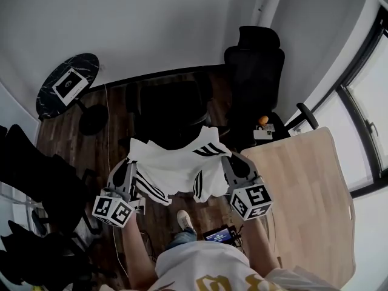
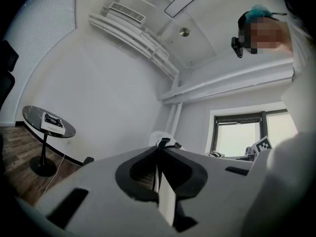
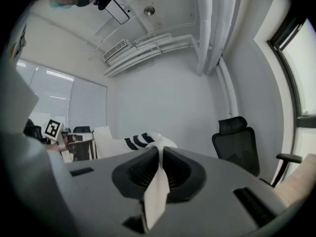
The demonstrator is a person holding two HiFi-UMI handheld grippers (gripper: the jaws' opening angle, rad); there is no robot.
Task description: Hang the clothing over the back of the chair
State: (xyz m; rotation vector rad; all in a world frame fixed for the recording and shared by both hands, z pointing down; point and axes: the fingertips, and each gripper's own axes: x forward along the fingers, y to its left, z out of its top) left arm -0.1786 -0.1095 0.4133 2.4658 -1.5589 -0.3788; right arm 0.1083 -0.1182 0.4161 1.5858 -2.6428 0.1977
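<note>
Head view: one white striped shirt hangs spread in the air between two claws, the left claw and right claw each clamped on its cloth, with one tall black chair beyond and one wooden desk at the right.

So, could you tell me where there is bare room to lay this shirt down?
The wooden table is bare up to its far corner, where small items sit beside the black chair. The round table holds a white box. Dark chairs crowd the left.
</note>
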